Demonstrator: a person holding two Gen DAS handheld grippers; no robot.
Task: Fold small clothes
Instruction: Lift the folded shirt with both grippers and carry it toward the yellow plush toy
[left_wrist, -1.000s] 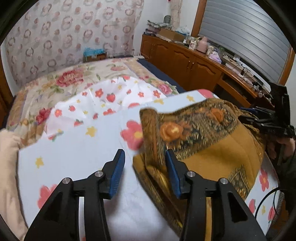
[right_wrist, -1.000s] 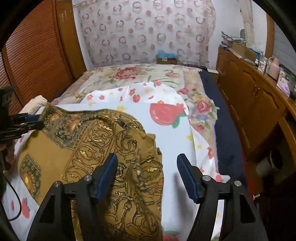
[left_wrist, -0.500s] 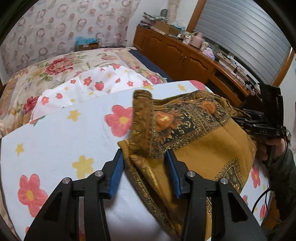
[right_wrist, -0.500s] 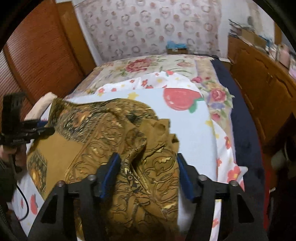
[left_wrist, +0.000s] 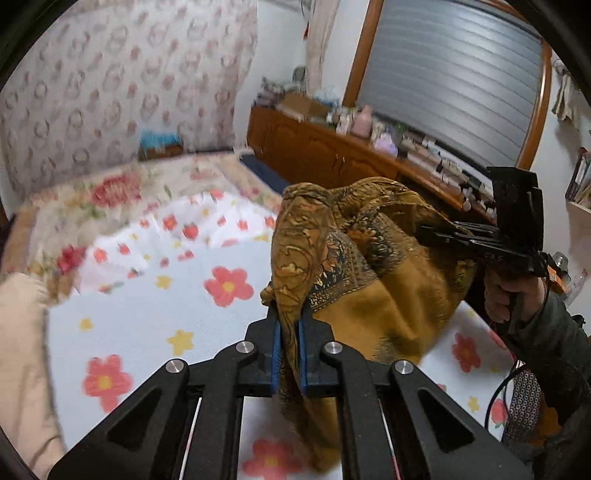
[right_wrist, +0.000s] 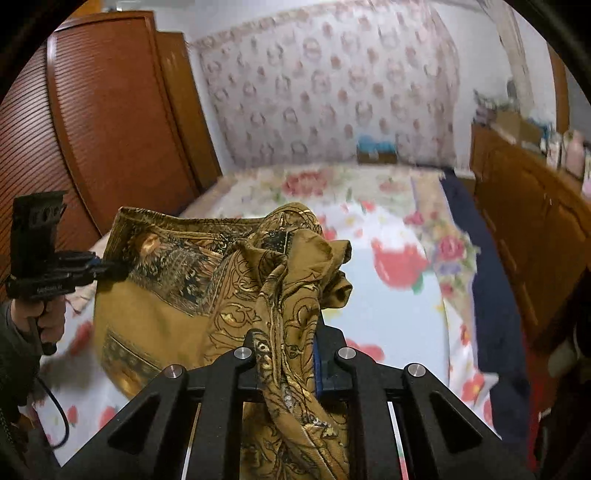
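both grippers' jaws clamp mustard cloth (left_wrist: 388, 295) above bed (left_wrist: 155, 306).

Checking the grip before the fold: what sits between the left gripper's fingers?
A bunched edge of the brown patterned cloth fills the left gripper, seen in the left wrist view.

Motion blur smears the patterned wallpaper (right_wrist: 332, 92) and the far floral bedspread (left_wrist: 110, 192) in both wrist views. Small items crowding the wooden sideboard (left_wrist: 314, 147) at right are too indistinct to identify. The mustard patterned cloth (right_wrist: 288, 325) hides the right gripper (right_wrist: 291, 354)'s left pad, and its lower folds run off the near edge of the frame.
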